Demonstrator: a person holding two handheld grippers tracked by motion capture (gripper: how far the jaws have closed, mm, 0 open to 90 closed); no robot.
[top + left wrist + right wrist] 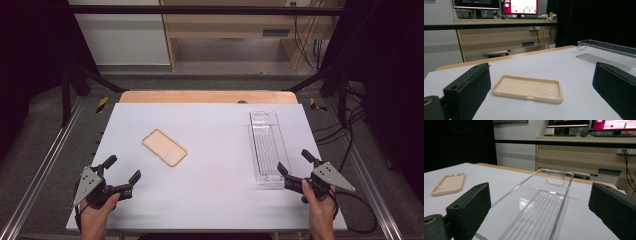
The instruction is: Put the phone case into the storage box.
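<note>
Both tongs, left [121,176] and right [295,163], gape empty over the white bench [215,190]; the beige rubbery phone case [164,147] (light, likely floppy) looks best pinched by a raised side wall.

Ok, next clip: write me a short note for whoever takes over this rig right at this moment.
Left tool: open, holds nothing, near the table's front left corner, aimed at the phone case.
Right tool: open, holds nothing, just in front of the clear tray.
Phone case: lies hollow side up on the white table, left of centre.
Clear tray: lies lengthwise on the right side, nothing in it.
Done: nothing visibly handled yet.
Left: probably pick up the case and bring it to the tray.
</note>
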